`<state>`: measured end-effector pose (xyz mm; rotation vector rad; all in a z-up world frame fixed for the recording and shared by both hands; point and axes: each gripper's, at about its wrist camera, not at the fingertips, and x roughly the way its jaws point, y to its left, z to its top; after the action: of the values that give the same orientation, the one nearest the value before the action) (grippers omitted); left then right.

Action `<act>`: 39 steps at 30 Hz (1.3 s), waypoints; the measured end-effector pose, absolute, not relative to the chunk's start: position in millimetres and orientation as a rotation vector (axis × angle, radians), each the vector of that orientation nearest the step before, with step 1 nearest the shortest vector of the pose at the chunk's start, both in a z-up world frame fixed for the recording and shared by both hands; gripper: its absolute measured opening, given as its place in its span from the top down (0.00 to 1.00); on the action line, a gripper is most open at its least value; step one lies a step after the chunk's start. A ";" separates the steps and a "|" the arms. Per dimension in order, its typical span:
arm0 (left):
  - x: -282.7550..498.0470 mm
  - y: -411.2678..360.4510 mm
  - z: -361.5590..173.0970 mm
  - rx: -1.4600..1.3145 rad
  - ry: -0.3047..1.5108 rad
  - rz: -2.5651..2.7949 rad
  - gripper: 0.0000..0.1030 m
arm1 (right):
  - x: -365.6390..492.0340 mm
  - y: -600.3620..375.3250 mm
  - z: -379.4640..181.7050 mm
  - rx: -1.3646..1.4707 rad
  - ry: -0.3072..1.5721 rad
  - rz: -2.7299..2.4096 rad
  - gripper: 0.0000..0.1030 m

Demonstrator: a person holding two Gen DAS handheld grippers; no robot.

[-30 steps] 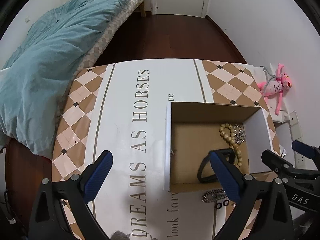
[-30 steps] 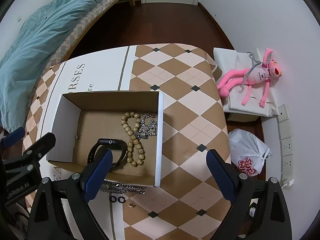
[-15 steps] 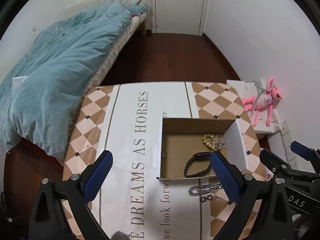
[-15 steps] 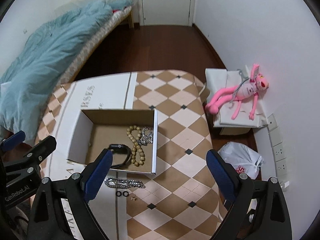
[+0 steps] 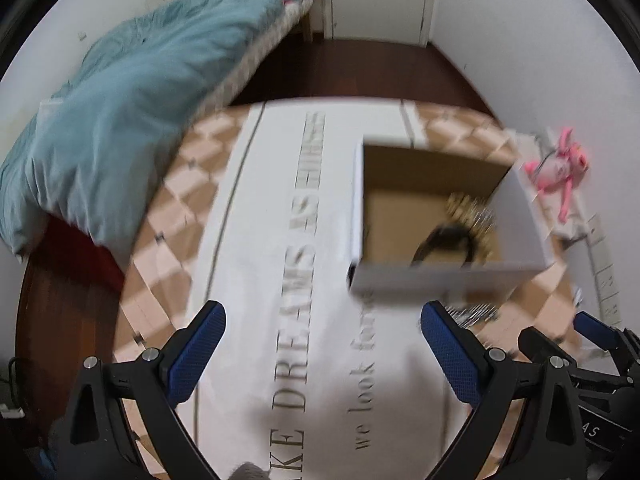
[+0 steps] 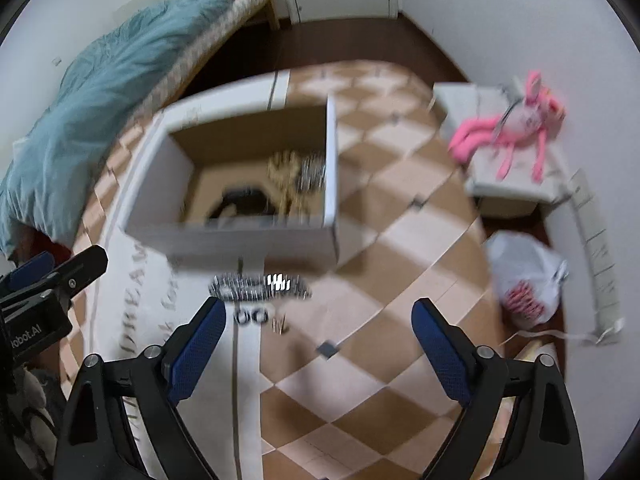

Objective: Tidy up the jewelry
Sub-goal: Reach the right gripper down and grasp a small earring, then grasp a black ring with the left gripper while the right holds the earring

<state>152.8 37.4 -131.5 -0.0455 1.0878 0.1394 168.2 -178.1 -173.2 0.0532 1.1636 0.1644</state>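
Observation:
An open cardboard box [image 6: 240, 236] with white outer walls stands on the table; it also shows in the left wrist view [image 5: 440, 276]. Inside lie a black band [image 6: 244, 200], a tan bead string [image 6: 286, 176] and a silver piece [image 6: 312, 172]. A silver chain [image 6: 260, 284], two small black rings [image 6: 251, 315] and a tiny earring [image 6: 279, 325] lie on the table in front of the box. My right gripper [image 6: 318, 340] is open and empty, just right of them. My left gripper [image 5: 320, 344] is open and empty over the lettered cloth.
The table carries a checkered cloth [image 6: 380, 260] with a white lettered strip [image 5: 304, 240]. A bed with a blue duvet [image 5: 120, 112] is at the left. A pink plush toy [image 6: 516, 128] on a stool and a plastic bag [image 6: 524, 276] are at the right.
Both grippers pulled up and back from the box, then dropped lower and forward toward the table. The views are now blurred by motion. Both stay open and empty.

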 end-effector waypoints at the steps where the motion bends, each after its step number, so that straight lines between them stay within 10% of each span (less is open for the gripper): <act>1: 151.5 38.0 -144.6 -0.041 1.111 0.146 0.03 | 166.2 -175.6 -185.3 0.062 1.174 0.177 0.25; 9: 139.2 44.0 -188.1 -0.023 1.201 0.162 0.03 | 153.2 -155.6 -222.3 0.032 1.138 0.214 0.48; 13: 138.0 39.3 -189.3 -0.012 1.199 0.153 0.03 | 150.4 -145.4 -223.4 -0.032 1.104 0.210 0.92; 29: 140.9 -40.2 -190.7 0.024 1.132 -0.016 0.05 | 142.4 -205.8 -199.4 0.091 1.085 0.133 0.92; 39: 151.2 -60.2 -197.2 0.076 1.094 -0.086 0.55 | 140.1 -223.2 -201.1 0.120 1.086 0.105 0.92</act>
<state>151.2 -60.2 -197.2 0.0761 1.0939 -0.0856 140.1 -223.2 -201.1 0.1199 1.0855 0.1052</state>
